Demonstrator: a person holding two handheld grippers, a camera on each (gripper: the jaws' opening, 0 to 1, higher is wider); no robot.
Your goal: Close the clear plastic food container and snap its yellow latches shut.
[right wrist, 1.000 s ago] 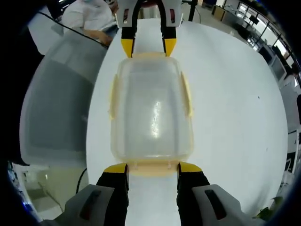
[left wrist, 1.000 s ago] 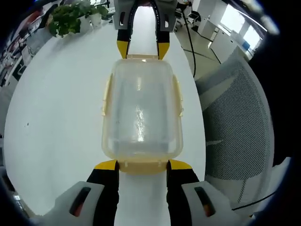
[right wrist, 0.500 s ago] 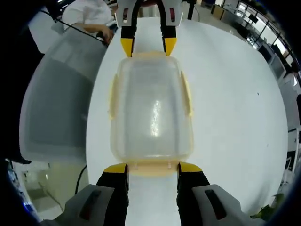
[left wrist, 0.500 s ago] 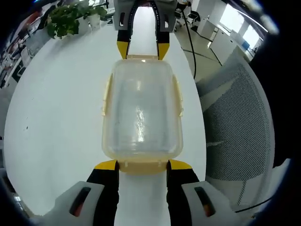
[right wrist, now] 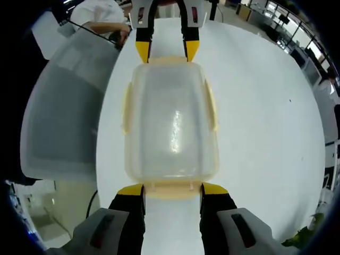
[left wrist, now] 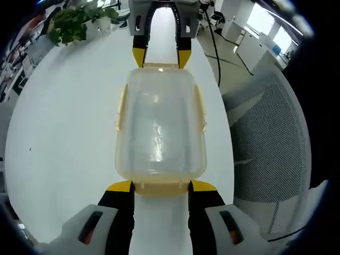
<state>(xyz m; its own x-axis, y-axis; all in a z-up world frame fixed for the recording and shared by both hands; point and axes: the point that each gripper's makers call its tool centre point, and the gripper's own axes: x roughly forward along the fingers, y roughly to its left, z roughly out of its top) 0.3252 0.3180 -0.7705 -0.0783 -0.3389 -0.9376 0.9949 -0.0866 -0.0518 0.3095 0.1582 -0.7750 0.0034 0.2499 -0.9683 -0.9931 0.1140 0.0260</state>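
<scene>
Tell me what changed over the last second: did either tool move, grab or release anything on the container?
Almost nothing. The left tool and right tool stay open at opposite short ends of the clear container, tips at the end latches, nothing gripped or released. The container has not shifted on the white table, and its lid stays on. Only the background drifted slightly, as the cameras moved.

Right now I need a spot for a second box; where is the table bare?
The white table lies bare between the container and the potted plant; in the right gripper view that wide stretch is at. The other side is tight: the table edge and a mesh chair run close alongside. Both short ends are crowded by the left tongs and right tongs.
</scene>
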